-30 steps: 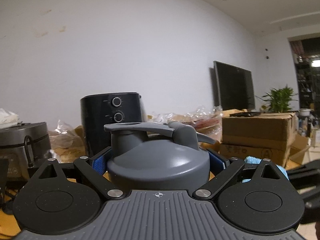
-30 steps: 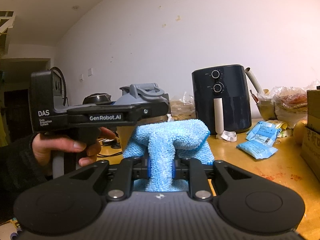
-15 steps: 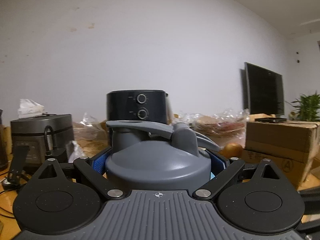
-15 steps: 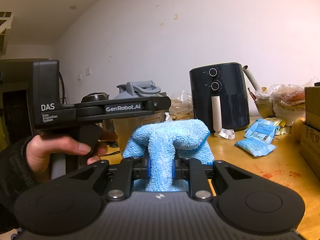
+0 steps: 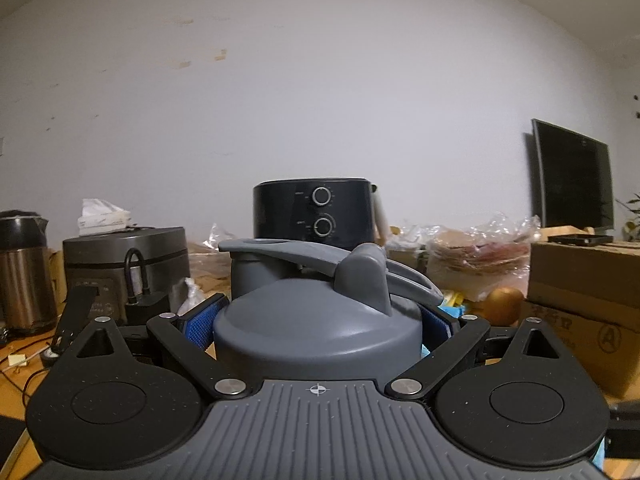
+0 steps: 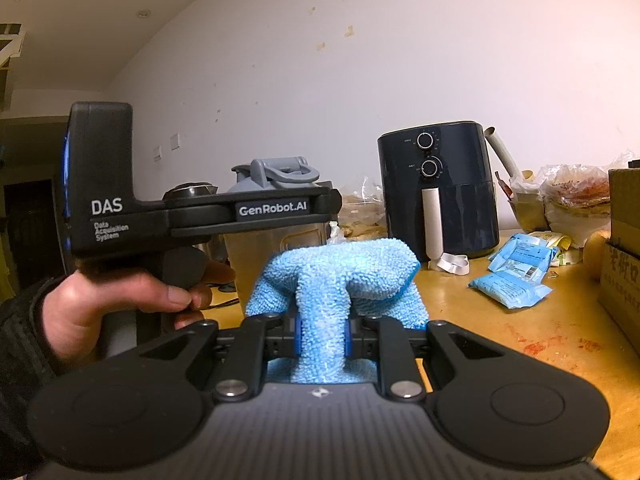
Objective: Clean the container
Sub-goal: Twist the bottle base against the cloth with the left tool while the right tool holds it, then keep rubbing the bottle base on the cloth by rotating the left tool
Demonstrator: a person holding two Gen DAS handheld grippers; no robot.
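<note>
While left claw (image 5: 318,322) grips container (image 5: 316,328), right claw (image 6: 322,334) pinches cloth (image 6: 334,276).

the container (image 5: 316,332) sits between the left claw (image 5: 318,320) fingers, the air fryer (image 5: 316,212) behind it; packets (image 6: 510,280) lie right of the cloth (image 6: 332,276) on the surface (image 6: 520,332).

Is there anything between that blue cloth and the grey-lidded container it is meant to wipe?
Nothing visible. The blue cloth, pinched in the right hand-held gripper, faces the container held by the left hand-held gripper.
</note>
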